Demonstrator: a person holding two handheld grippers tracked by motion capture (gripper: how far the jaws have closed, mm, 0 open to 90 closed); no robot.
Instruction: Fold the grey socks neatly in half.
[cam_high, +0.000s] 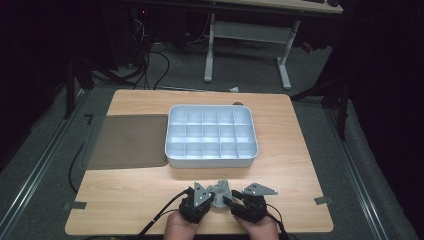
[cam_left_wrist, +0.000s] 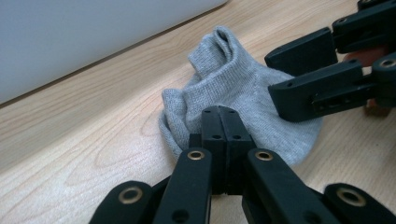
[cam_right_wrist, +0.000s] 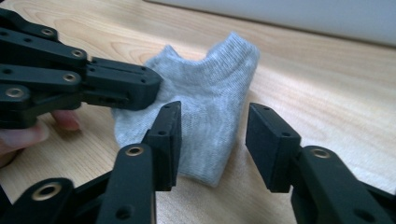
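A small grey knitted sock (cam_high: 218, 192) lies crumpled on the light wooden table (cam_high: 130, 190), low in the middle of the high view, between the two grippers. In the left gripper view we see the left gripper (cam_left_wrist: 219, 122) with its black jaws pressed together on the near edge of the sock (cam_left_wrist: 238, 102); whether fabric sits between them we cannot tell for certain, though they meet right at its hem. The right gripper (cam_left_wrist: 306, 79) enters that view from the upper right, resting against the sock's far side. In the right gripper view we see the right gripper (cam_right_wrist: 212, 135) with its jaws spread, the sock (cam_right_wrist: 205, 112) lying between and beyond them, and the left gripper (cam_right_wrist: 116, 88) reaching in from the left of the frame with its tips on the fabric.

Above the sock in the high view we find a white plastic tray with a grid of small compartments (cam_high: 211, 159), and every compartment we can see holds nothing. Just left of it lies a flat grey-brown mat (cam_high: 127, 142), touching or nearly touching the tray. The tray's near wall stands a little apart from the sock.

The table sits on grey carpet (cam_high: 45, 165). At the top of the frame we see a white-legged desk (cam_high: 247, 32) and dark cables (cam_high: 150, 60) on the floor.
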